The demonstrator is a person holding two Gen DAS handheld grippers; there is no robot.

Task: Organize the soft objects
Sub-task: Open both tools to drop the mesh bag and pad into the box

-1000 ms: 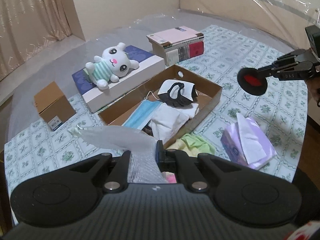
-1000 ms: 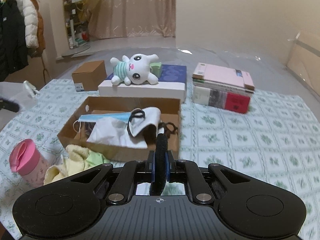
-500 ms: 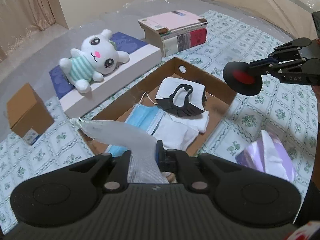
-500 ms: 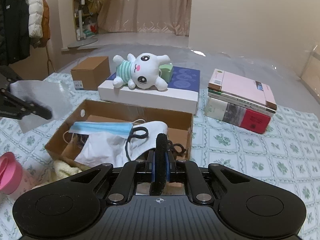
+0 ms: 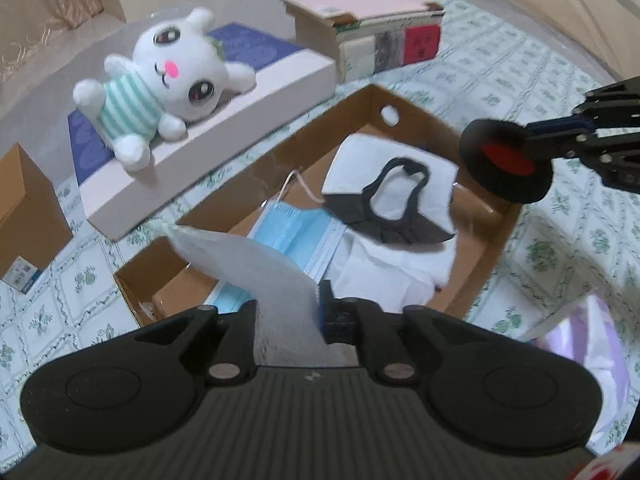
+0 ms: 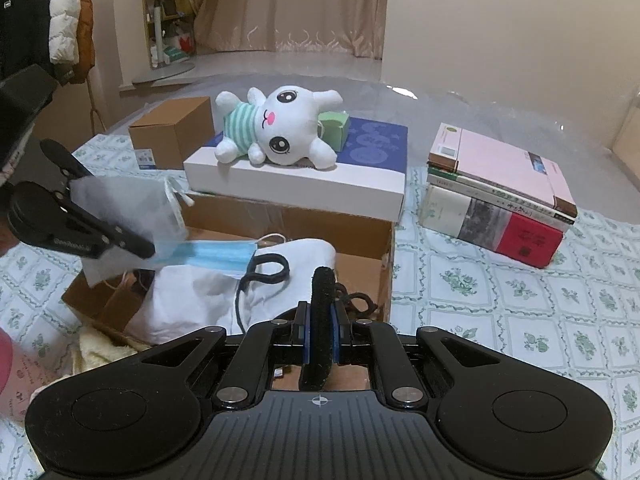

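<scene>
Several masks [image 5: 384, 208] in cardboard box [image 5: 496, 248]; left tool [image 5: 288, 304] loosening around white mask [image 5: 248, 264]; right tool [image 6: 320, 320] closed, empty.

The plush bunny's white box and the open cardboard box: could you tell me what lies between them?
Only a bare strip of the patterned cloth separates the white box from the cardboard box, seen in the left wrist view.

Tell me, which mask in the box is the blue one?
The pleated blue mask lying flat at the box's middle. The black mask beside it rests on white cloth; the left gripper holds a white piece.
</scene>
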